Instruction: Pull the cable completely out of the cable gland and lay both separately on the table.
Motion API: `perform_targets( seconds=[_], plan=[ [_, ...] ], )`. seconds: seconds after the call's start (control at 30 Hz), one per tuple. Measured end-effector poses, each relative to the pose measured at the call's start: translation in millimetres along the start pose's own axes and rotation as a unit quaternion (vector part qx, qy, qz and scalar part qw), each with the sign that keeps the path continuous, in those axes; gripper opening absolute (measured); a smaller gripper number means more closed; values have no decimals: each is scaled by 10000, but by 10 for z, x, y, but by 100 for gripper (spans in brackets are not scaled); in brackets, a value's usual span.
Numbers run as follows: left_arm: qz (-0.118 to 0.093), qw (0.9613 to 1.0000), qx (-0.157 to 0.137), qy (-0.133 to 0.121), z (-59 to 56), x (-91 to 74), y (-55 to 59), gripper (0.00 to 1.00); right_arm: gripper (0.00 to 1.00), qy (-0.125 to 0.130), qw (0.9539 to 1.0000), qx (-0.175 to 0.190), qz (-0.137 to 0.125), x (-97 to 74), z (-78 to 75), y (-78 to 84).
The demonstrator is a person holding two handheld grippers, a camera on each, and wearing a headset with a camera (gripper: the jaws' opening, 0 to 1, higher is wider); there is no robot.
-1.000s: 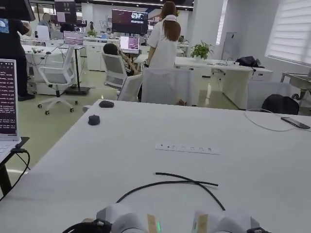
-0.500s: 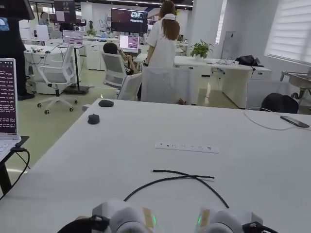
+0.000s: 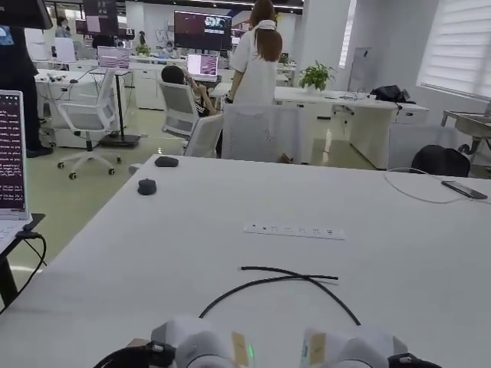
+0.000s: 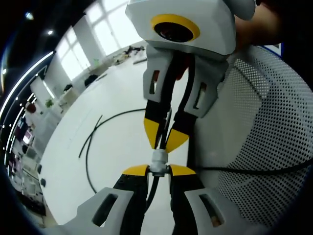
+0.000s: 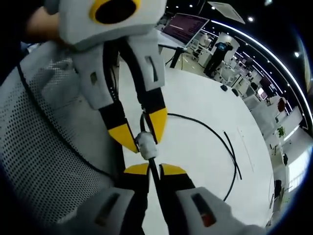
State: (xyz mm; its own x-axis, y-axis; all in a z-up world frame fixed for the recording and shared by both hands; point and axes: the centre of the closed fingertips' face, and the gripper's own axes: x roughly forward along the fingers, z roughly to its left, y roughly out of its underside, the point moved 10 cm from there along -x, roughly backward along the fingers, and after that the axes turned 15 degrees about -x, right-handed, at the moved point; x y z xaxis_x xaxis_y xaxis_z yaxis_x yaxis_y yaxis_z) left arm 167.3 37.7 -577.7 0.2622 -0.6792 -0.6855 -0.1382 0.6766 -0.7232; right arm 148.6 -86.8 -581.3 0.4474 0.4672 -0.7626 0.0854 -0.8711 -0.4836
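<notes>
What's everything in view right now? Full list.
table: 1, white, under everything
cable: 1, black, looped on table, near end in grippers
cable gland: 1, white, on cable
power strip: 1, white, mid-table
mice: 2, black, table's far left
phone: 1, dark, table's right edge
laptop: 1, screen lit, left of table
standing person: 1, white top, beyond table
left gripper: 1, white, yellow tips, shut on cable gland
right gripper: 1, white, yellow tips, shut on cable

Wide white matte table (image 3: 153,253) carried a thin black cable (image 3: 291,277) looped near the front middle. Flat white power strip (image 3: 294,231) lay beyond it. Dark round mouse (image 3: 146,186) and dark flat mouse (image 3: 166,162) sat far left. Dark slim phone (image 3: 463,190) and thin white wire (image 3: 414,197) lay far right.
</notes>
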Motion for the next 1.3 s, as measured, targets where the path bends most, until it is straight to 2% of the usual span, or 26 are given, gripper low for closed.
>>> perform_targets(
  seconds=[0.17, 0.27, 0.37, 0.47, 0.53, 0.57, 0.67, 0.7, 0.77, 0.87, 0.93, 1.0, 1.07, 1.2, 1.27, 1.3],
  plan=[
    [92, 9999, -32, -100, 18, -3, 30, 16, 5, 35, 9998, 76, 175, 3, -6, 46],
    [127, 9998, -52, -166, 30, -4, 36, 16, 5, 38, 9988, 194, 453, 10, -8, 117],
    [168, 9996, -88, -229, 41, -9, 48, 16, 5, 41, 9951, 286, 941, 10, -8, 226],
    [183, 9994, -113, -258, 45, -15, 54, 16, 5, 14, 9929, 314, 1148, 18, -7, 282],
    [196, 9994, -89, -270, 41, -16, 54, 16, 6, -26, 9922, 373, 1190, 15, -3, 287],
    [200, 9994, -67, -276, 39, -15, 55, 16, 10, -7, 9923, 353, 1184, 10, -4, 284],
    [172, 9996, -57, -222, 18, -13, 46, 16, 18, 53, 9963, 462, 728, 7, -13, 200],
    [170, 9996, -33, -214, 8, -12, 42, 16, 18, 51, 9978, 376, 545, -1, -17, 156],
    [166, 9997, -2, -185, -8, -10, 38, 16, 20, 77, 9992, 185, 344, -12, -5, 90],
    [145, 9998, 59, -125, -43, -1, 30, 16, 18, 26, 10000, 7, 87, -18, 41, 7],
    [163, 9998, 94, -119, -43, 0, 31, 16, 12, 25, 9999, -119, 36, -28, 51, -21],
    [130, 9998, 75, -140, -29, -9, 23, 16, 5, -26, 9999, -78, 76, -16, 46, -2],
    [92, 9999, -32, -133, -10, -13, 25, 16, 5, 16, 9998, -87, 157, -11, 33, 21],
    [175, 9995, -85, -263, 18, -21, 51, 16, 4, 54, 9988, -20, 477, -8, 19, 97],
    [198, 9992, -115, -323, 31, -32, 62, 16, 4, 85, 9972, 64, 746, -10, 11, 161],
    [212, 9991, -123, -353, 36, -36, 65, 16, 4, 97, 9952, 107, 972, -13, 5, 205]
  ],
)
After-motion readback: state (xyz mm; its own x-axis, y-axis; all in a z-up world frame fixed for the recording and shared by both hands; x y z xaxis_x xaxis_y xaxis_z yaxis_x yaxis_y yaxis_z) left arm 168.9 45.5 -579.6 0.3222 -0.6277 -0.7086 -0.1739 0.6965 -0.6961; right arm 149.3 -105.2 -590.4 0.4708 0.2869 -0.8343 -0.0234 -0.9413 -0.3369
